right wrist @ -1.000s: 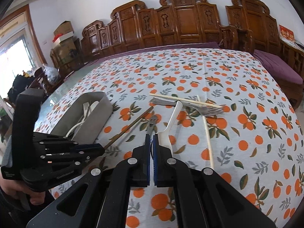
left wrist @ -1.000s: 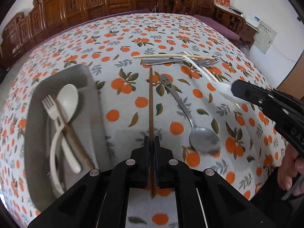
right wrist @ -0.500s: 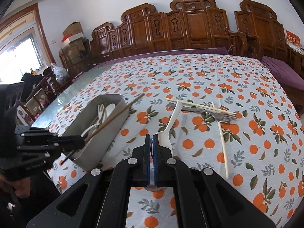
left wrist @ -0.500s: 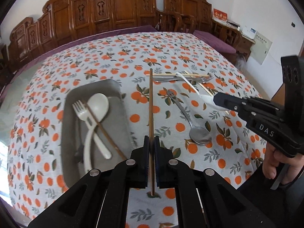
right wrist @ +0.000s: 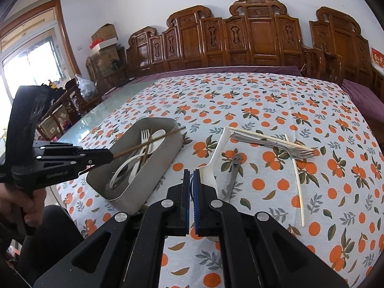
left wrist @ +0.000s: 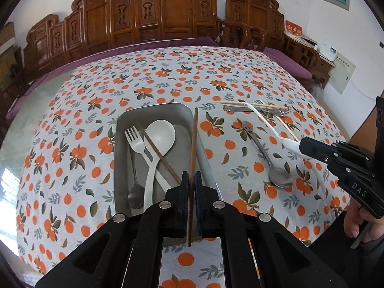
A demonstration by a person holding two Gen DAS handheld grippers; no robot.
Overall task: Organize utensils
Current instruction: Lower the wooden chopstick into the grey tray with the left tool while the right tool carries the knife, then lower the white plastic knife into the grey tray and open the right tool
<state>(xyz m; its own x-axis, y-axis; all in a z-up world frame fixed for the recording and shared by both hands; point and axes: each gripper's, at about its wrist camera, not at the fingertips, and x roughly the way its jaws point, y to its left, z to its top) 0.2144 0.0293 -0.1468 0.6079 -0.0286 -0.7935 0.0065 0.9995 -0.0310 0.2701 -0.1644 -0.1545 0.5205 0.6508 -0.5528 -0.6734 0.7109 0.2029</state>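
Left gripper (left wrist: 191, 180) is clamping the dark chopstick (left wrist: 193, 144), holding it above the metal tray (left wrist: 153, 110) near its right wall, while right gripper (right wrist: 191, 180) is pinching the white plastic spoon (right wrist: 214, 154) above the tablecloth (right wrist: 288, 100), right of tray.

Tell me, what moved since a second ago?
The left gripper lifted its brown chopstick off the cloth and carried it left, over the tray. The right gripper raised its white spoon too. Both jaws stayed shut; the other utensils on the cloth stayed put.
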